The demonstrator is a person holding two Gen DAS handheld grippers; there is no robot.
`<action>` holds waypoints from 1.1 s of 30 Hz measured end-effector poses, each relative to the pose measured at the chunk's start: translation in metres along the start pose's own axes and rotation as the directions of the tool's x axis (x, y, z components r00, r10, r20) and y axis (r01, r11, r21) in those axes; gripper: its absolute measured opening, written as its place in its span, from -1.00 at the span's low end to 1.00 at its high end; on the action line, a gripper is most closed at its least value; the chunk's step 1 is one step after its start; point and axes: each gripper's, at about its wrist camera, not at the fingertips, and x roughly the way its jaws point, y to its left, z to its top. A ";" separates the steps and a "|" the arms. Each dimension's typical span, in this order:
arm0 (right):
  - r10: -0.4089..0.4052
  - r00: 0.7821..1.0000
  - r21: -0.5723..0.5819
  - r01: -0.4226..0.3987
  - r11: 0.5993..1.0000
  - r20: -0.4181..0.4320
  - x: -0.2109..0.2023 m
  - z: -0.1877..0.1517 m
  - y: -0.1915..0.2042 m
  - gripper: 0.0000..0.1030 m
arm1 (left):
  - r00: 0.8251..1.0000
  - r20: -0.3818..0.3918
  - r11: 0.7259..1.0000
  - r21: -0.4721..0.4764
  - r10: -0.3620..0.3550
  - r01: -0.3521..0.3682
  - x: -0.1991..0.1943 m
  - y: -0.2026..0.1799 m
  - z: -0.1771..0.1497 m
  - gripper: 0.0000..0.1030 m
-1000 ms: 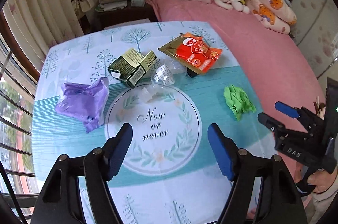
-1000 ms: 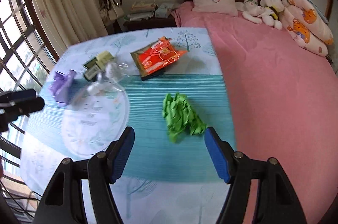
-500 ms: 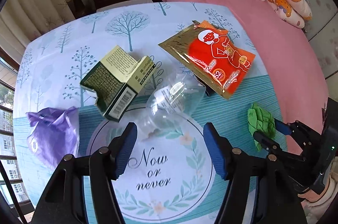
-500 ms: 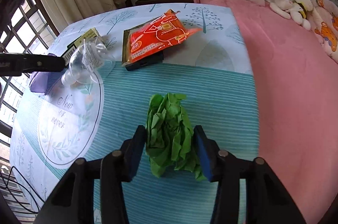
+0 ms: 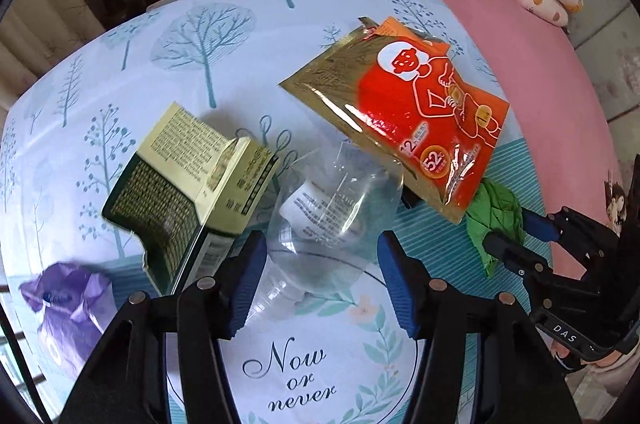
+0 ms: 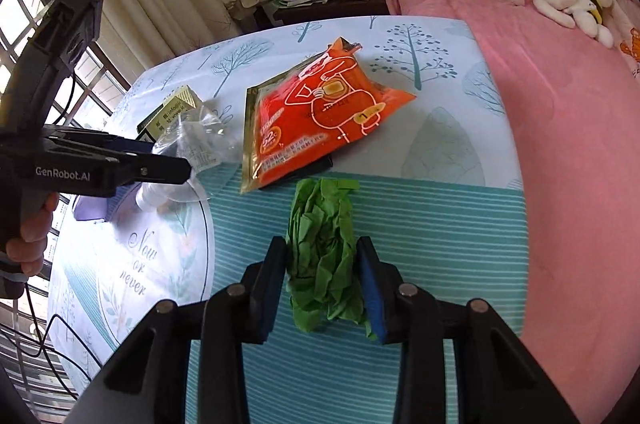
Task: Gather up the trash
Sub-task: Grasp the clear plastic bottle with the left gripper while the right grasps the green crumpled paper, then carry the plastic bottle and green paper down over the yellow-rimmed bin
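A crushed clear plastic bottle [image 5: 332,220] lies on the printed tablecloth [image 5: 224,35], and my left gripper [image 5: 320,264] points down over it. Its blue pads [image 5: 248,276] touch the bottle's sides while the jaws are still closing. From the right wrist view the left gripper [image 6: 160,167] comes in from the left with the bottle [image 6: 196,143] at its tip. My right gripper [image 6: 320,280] has a crumpled green paper [image 6: 320,236] squeezed between its pads, its jaws also closing. In the left wrist view, that right gripper [image 5: 520,240] and the green paper [image 5: 496,212] sit at the right edge.
An orange-red foil packet [image 5: 420,111] rests on a black item just behind the bottle. A green and cream carton [image 5: 184,183] lies left of the bottle, and a purple bag [image 5: 68,304] is at the near left. A pink bed [image 6: 560,103] borders the table on the right.
Both grippers came down and forward while their jaws narrowed. The left one now straddles the clear bottle, and the right one has closed in on the green paper.
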 end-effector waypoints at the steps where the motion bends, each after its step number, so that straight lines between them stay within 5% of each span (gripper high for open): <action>1: 0.006 1.000 0.001 -0.006 1.000 -0.001 0.001 0.001 0.000 -0.31 | 1.000 -0.002 1.000 0.011 -0.006 0.006 0.001 -0.001 0.003 0.09; 13: 0.043 0.999 0.037 -0.043 0.998 -0.001 0.007 0.003 -0.004 -0.31 | 0.998 -0.065 0.996 0.085 -0.012 0.018 0.026 -0.009 0.019 0.15; 20: 0.052 0.999 0.041 -0.052 0.998 0.009 0.005 0.001 -0.004 -0.35 | 1.000 -0.029 0.995 0.099 -0.012 0.015 0.031 -0.024 0.013 0.11; 33: 0.079 0.997 0.076 -0.081 0.994 0.019 -0.026 -0.026 0.021 -0.40 | 0.997 0.045 0.996 0.057 0.062 -0.065 -0.020 -0.061 -0.058 0.07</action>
